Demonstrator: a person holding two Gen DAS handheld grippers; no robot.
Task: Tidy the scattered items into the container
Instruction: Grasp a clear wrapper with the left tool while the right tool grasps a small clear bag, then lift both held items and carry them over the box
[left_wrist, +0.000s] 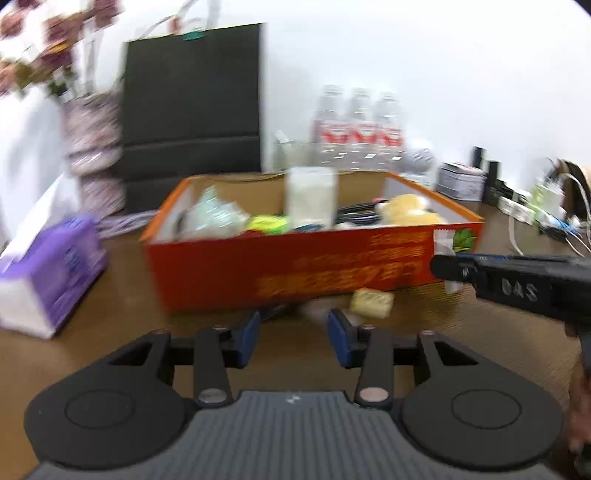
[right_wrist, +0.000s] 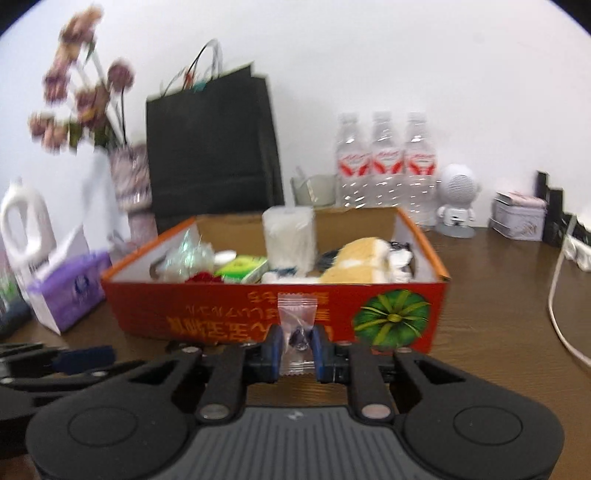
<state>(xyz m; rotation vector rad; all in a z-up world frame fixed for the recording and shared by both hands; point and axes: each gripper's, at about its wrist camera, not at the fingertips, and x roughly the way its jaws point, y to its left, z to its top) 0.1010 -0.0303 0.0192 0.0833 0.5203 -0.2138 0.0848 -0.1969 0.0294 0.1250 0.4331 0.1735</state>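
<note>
Two grippers work the brown table (right_wrist: 498, 266) in front of an open orange cardboard box (right_wrist: 229, 314). On the left, the left gripper (left_wrist: 293, 338) stands with its blue pads apart and nothing between them, aimed at the foot of the box; just beyond it a small pale-yellow wrapped sweet (left_wrist: 371, 302) lies loose on the table, close against the box's near wall, not yet tidied. On the right, the right gripper (right_wrist: 298, 349) has its pads pressed on a small clear sachet (right_wrist: 297, 325) holding a dark lump; the sachet stands upright with its crimped top above the pads, in front of the box wall and outside the box. I judge both items light and crushable, the film slippery and limp, so a hold across the filled middle of the packet, as here, is sounder than one on the empty crimped edge. Box contents, left to right: a crumpled clear wrapper (right_wrist: 186, 256), a red item too blurred to name, a green packet (right_wrist: 245, 267), a white roll of tissue (right_wrist: 290, 236) standing upright, dark coiled cord, and a yellow sponge-like block (right_wrist: 356, 264). The box is well filled but has room on top. Outside the box a purple tissue pack (right_wrist: 70, 291) sits to its left, with a black paper bag (right_wrist: 212, 147) and three water bottles (right_wrist: 384, 162) behind.
</note>
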